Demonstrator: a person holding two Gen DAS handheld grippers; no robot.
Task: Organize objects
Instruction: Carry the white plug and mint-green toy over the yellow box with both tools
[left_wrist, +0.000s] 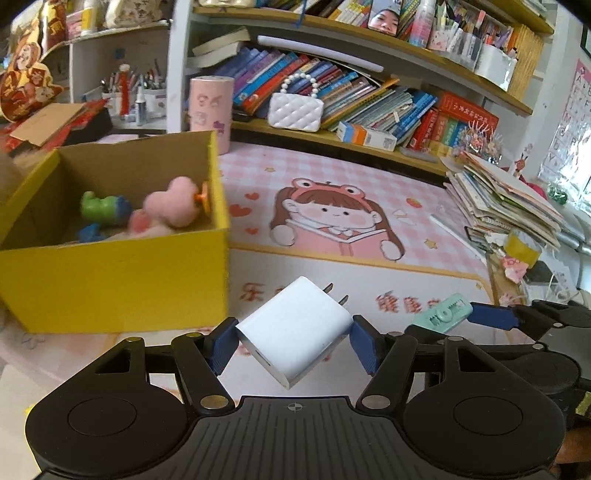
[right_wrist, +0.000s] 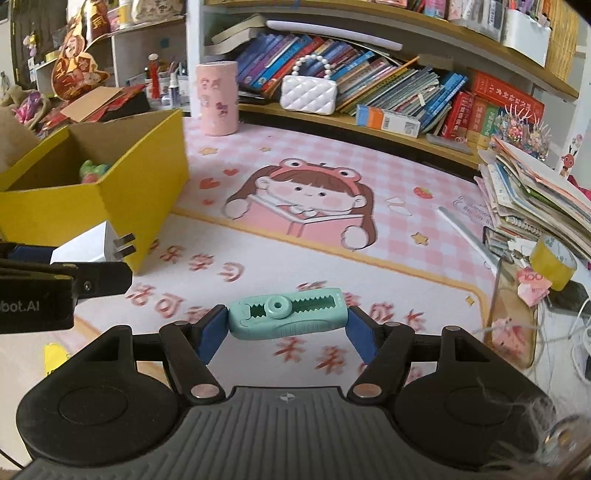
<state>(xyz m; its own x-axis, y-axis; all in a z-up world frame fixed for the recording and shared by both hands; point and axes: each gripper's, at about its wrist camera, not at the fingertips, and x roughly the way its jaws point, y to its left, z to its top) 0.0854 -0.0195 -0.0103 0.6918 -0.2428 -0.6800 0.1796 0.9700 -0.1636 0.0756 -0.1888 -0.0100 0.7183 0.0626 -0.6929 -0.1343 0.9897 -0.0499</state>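
My left gripper (left_wrist: 293, 341) is shut on a white plug charger (left_wrist: 295, 328), held above the pink desk mat just right of the yellow cardboard box (left_wrist: 110, 280). The box holds a pink plush toy (left_wrist: 170, 206) and a green toy (left_wrist: 99, 208). My right gripper (right_wrist: 288, 328) is shut on a teal correction tape dispenser (right_wrist: 288, 314), held above the mat's front part. The dispenser also shows in the left wrist view (left_wrist: 441, 315), and the charger shows in the right wrist view (right_wrist: 96, 245) beside the box (right_wrist: 110, 199).
A pink cylinder (right_wrist: 217, 98) and a white quilted purse (right_wrist: 308, 94) stand by the bookshelf at the back. A pile of books (right_wrist: 535, 192) and a yellow tape roll (right_wrist: 552, 264) sit at the right. A white pen (right_wrist: 465, 234) lies on the mat.
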